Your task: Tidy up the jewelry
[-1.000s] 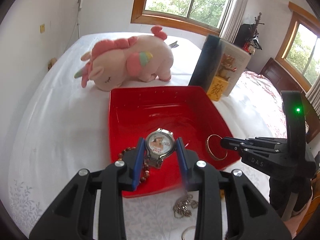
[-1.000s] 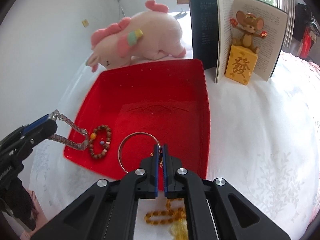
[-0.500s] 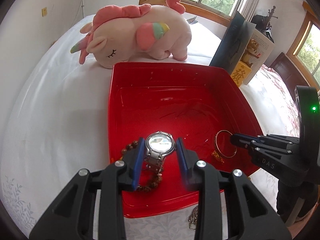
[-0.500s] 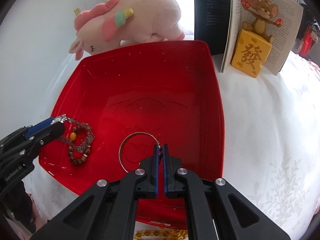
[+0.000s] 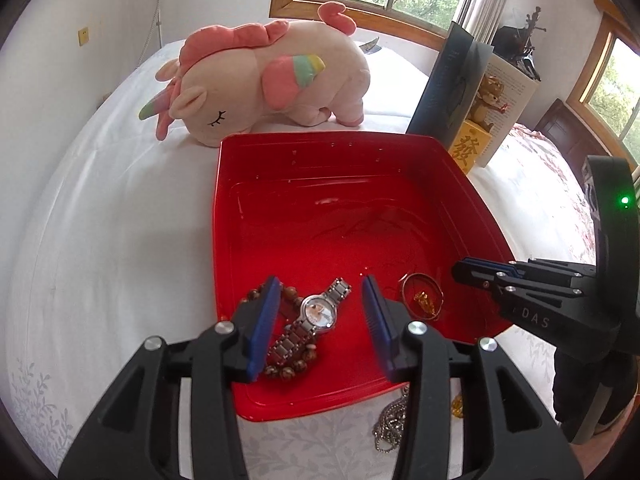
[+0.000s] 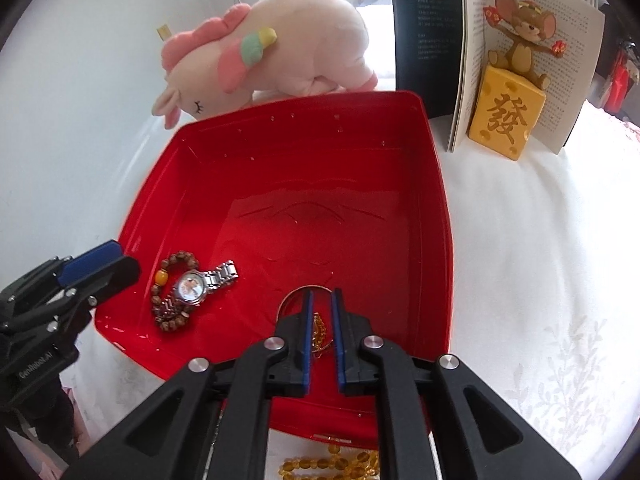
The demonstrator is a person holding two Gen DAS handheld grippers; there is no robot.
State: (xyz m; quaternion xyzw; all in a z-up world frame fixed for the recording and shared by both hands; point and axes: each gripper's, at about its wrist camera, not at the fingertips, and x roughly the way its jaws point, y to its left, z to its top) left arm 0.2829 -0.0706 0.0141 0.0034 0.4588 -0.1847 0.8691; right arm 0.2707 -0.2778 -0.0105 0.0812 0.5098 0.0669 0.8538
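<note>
A red tray (image 5: 352, 140) (image 6: 440, 216) lies on the white bed. In its near left corner a silver watch (image 5: 318, 314) (image 6: 192, 285) lies across a brown bead bracelet (image 5: 288, 370) (image 6: 168, 312). My left gripper (image 5: 320, 316) is open above the watch. A thin gold bangle with a gold charm (image 5: 423, 300) (image 6: 318, 330) lies in the tray's near right part. My right gripper (image 6: 320, 320) is open a little, its fingers either side of the charm.
A pink unicorn plush (image 5: 260, 80) lies behind the tray. An open book (image 6: 448, 40) and a mouse figure on a yellow block (image 6: 512, 112) stand at the back right. A silver chain (image 5: 390, 424) and amber beads (image 6: 332, 466) lie on the bedsheet in front of the tray.
My left gripper opened and let the watch drop onto the bead bracelet. My right gripper opened slightly and released the bangle onto the tray floor.
</note>
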